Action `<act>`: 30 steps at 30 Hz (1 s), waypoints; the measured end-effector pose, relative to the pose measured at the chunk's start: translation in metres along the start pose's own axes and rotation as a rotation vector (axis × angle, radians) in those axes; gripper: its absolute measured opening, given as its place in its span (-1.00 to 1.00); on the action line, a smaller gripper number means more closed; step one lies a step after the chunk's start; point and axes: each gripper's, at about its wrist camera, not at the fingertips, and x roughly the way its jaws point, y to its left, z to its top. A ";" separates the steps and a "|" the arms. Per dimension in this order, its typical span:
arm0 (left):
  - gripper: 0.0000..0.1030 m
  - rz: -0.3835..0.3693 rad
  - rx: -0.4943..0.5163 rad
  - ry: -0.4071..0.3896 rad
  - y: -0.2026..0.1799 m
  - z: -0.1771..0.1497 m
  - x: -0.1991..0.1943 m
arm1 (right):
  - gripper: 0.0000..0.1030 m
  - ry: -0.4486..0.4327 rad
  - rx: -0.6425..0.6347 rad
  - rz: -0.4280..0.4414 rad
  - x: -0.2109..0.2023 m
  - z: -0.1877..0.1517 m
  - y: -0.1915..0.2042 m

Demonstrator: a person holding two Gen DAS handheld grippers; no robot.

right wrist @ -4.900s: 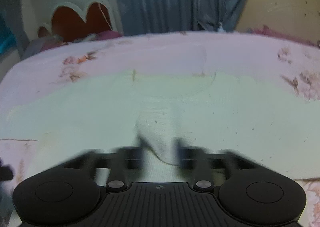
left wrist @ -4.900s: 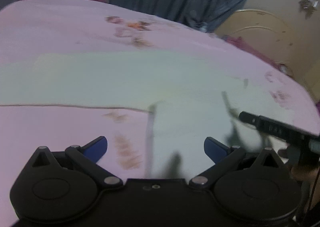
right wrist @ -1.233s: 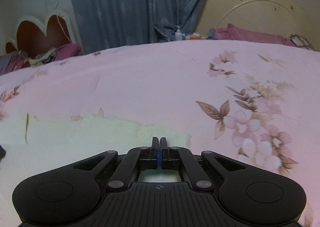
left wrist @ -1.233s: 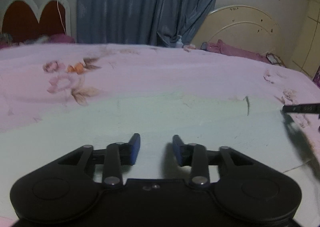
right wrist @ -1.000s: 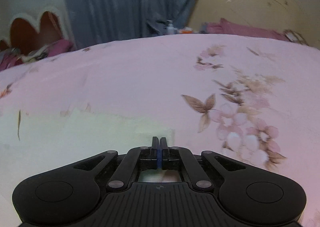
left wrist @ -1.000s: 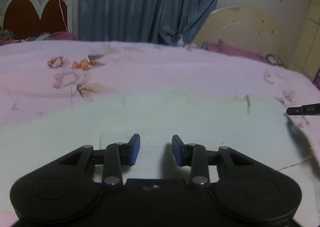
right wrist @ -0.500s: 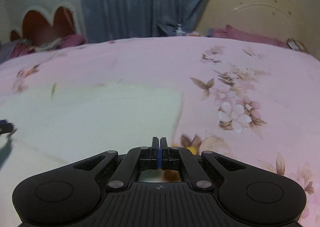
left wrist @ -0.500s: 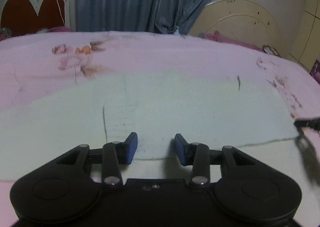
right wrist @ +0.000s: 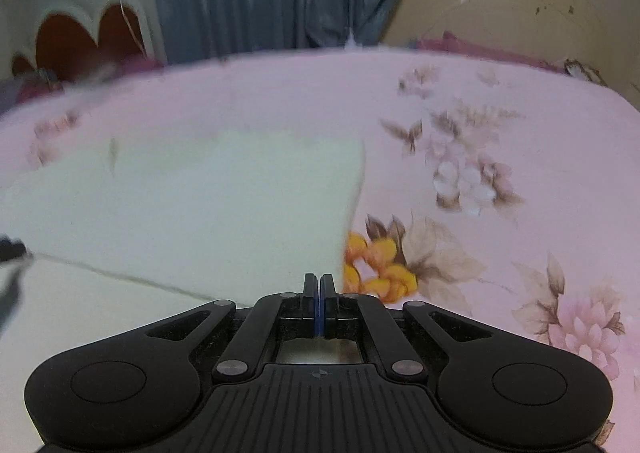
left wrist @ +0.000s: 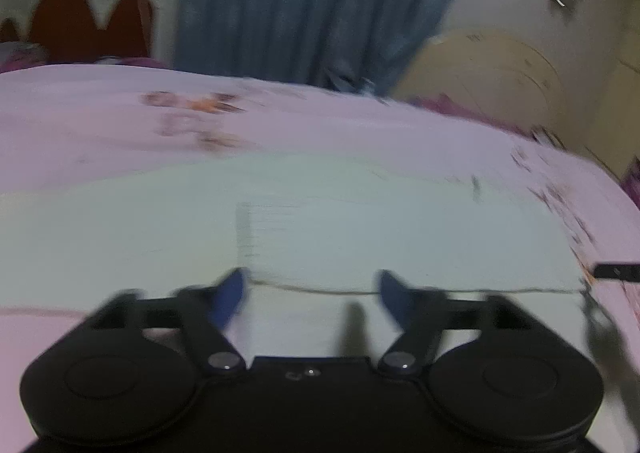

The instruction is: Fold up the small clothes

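A pale white-green garment (left wrist: 360,229) lies spread on the pink floral bed, with a folded layer whose near edge runs across in front of my left gripper. My left gripper (left wrist: 312,293) is open and empty, its blue fingertips just above that folded edge. The view is blurred by motion. In the right wrist view the garment (right wrist: 192,205) fills the left half. My right gripper (right wrist: 319,285) is shut on the garment's near right corner, the cloth edge rising from its tips. The right gripper's tip (left wrist: 616,271) shows at the right edge of the left view.
The pink floral bedsheet (right wrist: 480,157) extends right and beyond the garment. A blue curtain (left wrist: 312,5), a red heart-shaped headboard (left wrist: 88,25) and a cream round headboard (right wrist: 500,1) stand behind the bed.
My left gripper has opened wider and pulled back towards the folded edge. My right gripper, still shut, has drawn the garment's corner nearer and the fold has come further over.
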 end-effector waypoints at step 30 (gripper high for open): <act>-0.76 0.208 -0.946 -0.329 0.317 -0.039 -0.093 | -0.21 -0.009 0.002 0.079 0.005 0.000 0.076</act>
